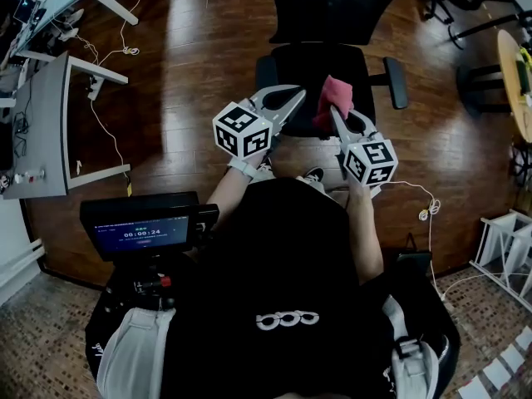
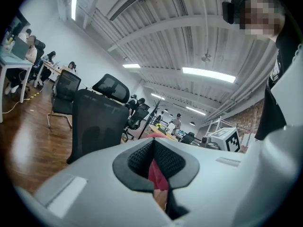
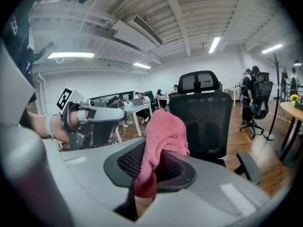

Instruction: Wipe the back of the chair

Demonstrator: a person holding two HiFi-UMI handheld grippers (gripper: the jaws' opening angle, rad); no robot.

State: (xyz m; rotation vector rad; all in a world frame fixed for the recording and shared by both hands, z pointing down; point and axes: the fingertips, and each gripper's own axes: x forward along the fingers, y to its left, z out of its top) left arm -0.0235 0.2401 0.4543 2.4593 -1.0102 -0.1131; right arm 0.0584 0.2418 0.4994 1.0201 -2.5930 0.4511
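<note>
Left tool (image 1: 295, 98) (image 2: 152, 148): pressing its jaws shut, holding nothing, pointing at the chair.
Right tool (image 1: 335, 113) (image 3: 151, 162): squeezing shut on the pink cloth, sitting just beside the left tool.
Pink cloth (image 1: 335, 95) (image 3: 163, 131): sticking up out of the right tool, hanging over the chair's seat, apart from the chair's back.
Chair (image 1: 312, 61) (image 2: 97, 122) (image 3: 201, 112): standing in front of both tools, black, showing its mesh back.
Wood floor (image 1: 191, 98): lying under the chair, shining brown.
</note>
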